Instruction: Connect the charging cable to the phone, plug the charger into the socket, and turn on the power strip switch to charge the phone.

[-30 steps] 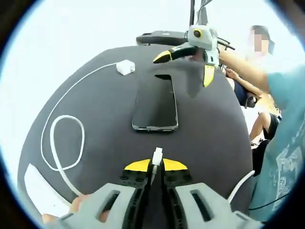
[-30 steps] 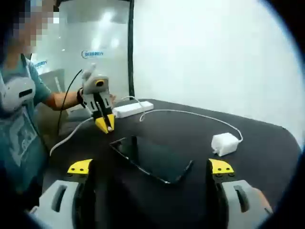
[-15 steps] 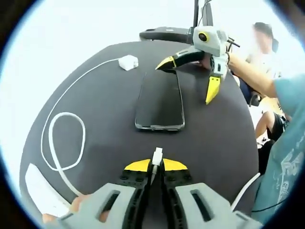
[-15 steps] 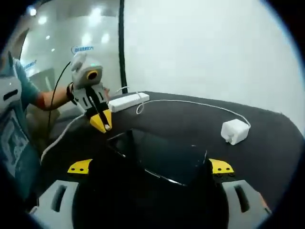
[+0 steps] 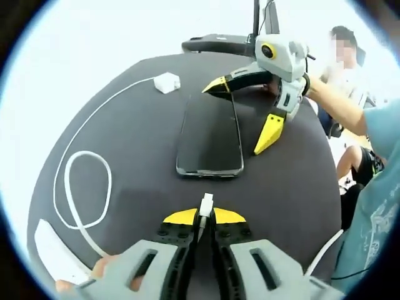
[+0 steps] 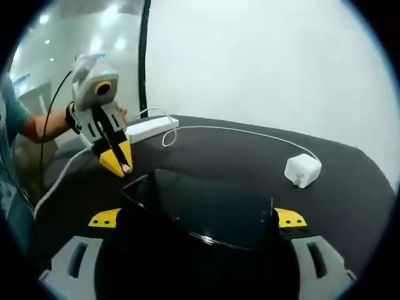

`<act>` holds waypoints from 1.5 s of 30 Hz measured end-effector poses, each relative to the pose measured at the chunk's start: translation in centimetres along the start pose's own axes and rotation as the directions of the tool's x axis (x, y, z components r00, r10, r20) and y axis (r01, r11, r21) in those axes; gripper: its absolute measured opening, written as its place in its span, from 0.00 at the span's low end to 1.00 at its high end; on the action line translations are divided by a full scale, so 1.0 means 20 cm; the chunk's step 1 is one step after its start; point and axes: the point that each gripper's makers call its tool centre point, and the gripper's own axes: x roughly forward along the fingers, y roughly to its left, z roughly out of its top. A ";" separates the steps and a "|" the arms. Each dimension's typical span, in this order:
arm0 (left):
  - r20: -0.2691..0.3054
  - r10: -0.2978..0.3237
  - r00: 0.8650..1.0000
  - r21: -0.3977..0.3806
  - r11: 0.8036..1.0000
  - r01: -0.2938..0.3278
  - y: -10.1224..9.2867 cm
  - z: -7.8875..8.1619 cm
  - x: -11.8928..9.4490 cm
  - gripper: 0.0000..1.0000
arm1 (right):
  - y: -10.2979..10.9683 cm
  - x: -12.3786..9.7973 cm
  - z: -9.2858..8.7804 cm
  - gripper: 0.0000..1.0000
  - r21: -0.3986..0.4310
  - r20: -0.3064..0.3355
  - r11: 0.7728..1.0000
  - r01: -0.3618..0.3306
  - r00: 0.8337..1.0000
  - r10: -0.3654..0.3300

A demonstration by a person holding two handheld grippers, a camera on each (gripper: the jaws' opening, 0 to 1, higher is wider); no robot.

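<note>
— Where's the phone?

— I see the phone lying flat and face up on the dark worktop. My right gripper has its jaws spread wide, one yellow tip at the phone's far end, the other just beside its long edge. In the right gripper view the phone sits between those tips.

— And your left?

— My left gripper has its jaws pinched together on the white cable plug, which points at the phone's near end, a little apart from it. The cable loops across the worktop to the white charger; the power strip lies at the far edge.
</note>
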 end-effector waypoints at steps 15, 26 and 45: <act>-0.091 0.029 0.995 -0.130 0.991 -0.040 0.01 0.03 0.03 0.04 | -0.03 -0.01 0.00 0.93 0.011 0.032 1.000 0.003 0.999 -0.004; -0.186 0.060 0.981 -0.123 0.989 -0.084 -0.02 0.03 0.04 0.04 | -0.02 -0.01 0.01 0.93 0.016 0.039 1.000 0.001 0.999 -0.002; -0.293 0.046 0.955 -0.105 0.991 -0.080 -0.04 0.05 0.06 0.04 | -0.01 0.00 0.01 0.93 0.012 0.041 1.000 0.000 0.999 -0.001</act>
